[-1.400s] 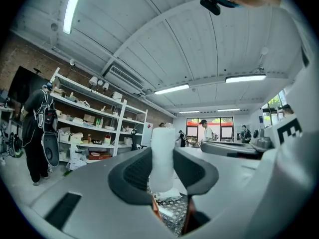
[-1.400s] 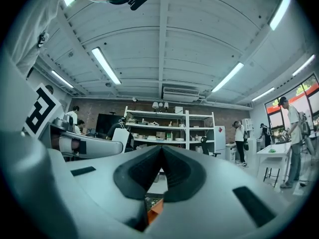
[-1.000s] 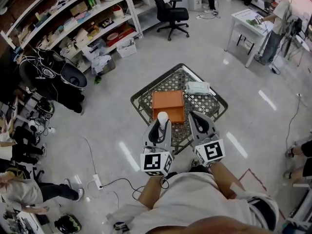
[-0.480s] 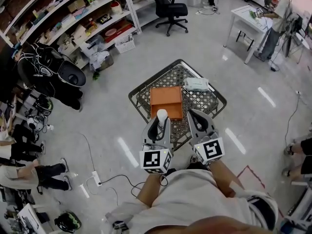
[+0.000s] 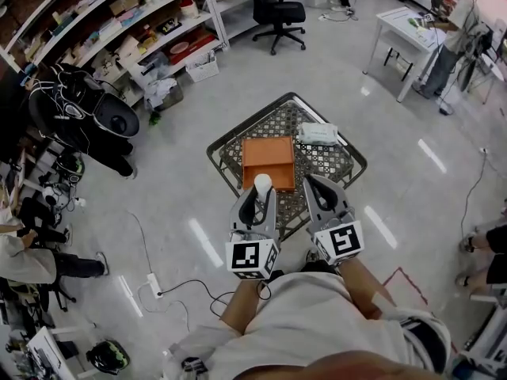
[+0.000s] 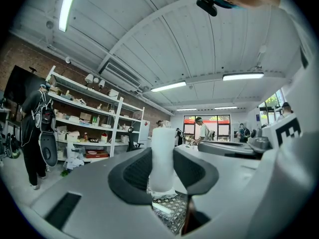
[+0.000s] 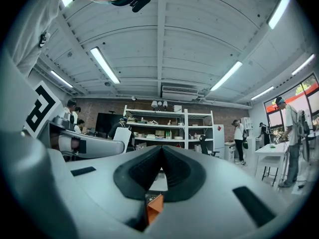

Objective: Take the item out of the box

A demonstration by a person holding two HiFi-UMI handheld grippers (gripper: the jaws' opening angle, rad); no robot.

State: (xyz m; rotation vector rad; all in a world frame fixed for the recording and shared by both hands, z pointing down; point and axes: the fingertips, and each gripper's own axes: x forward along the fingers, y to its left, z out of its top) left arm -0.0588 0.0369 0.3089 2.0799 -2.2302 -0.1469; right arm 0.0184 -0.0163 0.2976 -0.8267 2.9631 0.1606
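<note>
While the left gripper [image 6: 162, 176] clamps an upright white cylinder [image 6: 162, 156], only the head view places it over the near edge of the orange box [image 5: 268, 158], mid-table [image 5: 215, 153]. Right gripper [image 7: 160, 176] clenched, empty; white packet [image 5: 319, 134] by far corner.

- Head view: bright, even indoor light. The glossy floor [image 5: 380, 125] carries long white reflections [image 5: 204, 242] of overhead lamps.
- Shadow under the wire table [image 5: 230, 153] is soft and short, so light falls from above.
- Wide-angle bowing bends the shelving [image 5: 119, 22] near the frame edge.
- Left gripper view: circular fisheye frame with black corners. The fluorescent tubes [image 6: 172, 86] glare, and the far windows [image 6: 209, 119] are overexposed, probably by daylight.
- The left gripper [image 6: 162, 164], close to the lens, is soft. The white cylinder [image 6: 163, 146] clamped in it looks pale, with little surface detail.
- Right gripper view: same dark corners. The ceiling tubes [image 7: 104, 65] clip to white. The right gripper [image 7: 160, 149], its jaws together, is blurred.
</note>
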